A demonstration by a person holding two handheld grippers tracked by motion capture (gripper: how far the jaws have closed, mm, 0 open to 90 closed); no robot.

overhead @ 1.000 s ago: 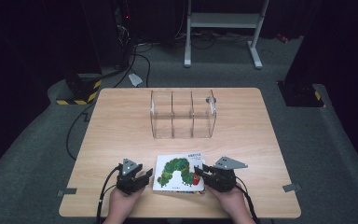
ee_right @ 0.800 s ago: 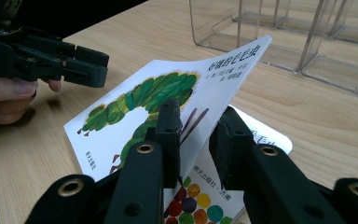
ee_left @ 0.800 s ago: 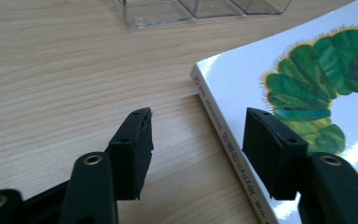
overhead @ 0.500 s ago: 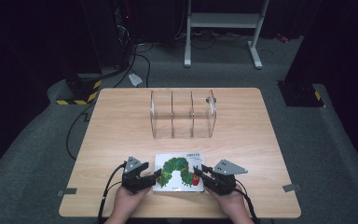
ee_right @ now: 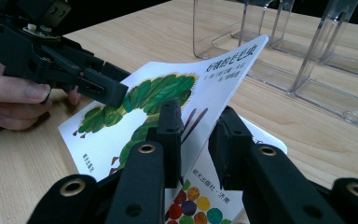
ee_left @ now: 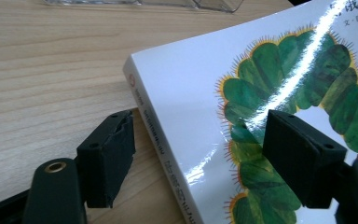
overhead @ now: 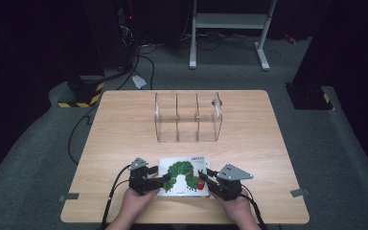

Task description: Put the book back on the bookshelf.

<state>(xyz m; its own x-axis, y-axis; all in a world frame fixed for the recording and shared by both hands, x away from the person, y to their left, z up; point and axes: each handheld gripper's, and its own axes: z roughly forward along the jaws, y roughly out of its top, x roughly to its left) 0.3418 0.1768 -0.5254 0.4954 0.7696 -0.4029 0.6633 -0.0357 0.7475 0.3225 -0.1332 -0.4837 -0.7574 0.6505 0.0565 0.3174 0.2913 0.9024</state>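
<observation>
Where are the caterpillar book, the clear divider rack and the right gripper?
caterpillar book [overhead: 184,175], high view, on the green caterpillar on its cover.
clear divider rack [overhead: 188,117], high view, on its middle compartment.
right gripper [ee_right: 196,133], right gripper view, between its tips, which pinch the lifted cover.

One picture book [overhead: 184,177] lies on the single wooden surface [overhead: 124,124], and one clear organiser [overhead: 188,117] stands there, with what looks like three compartments, though its transparent walls make that hard to count. Two claws, left claw [overhead: 165,179] and right claw [overhead: 204,176], are held in two hands
</observation>
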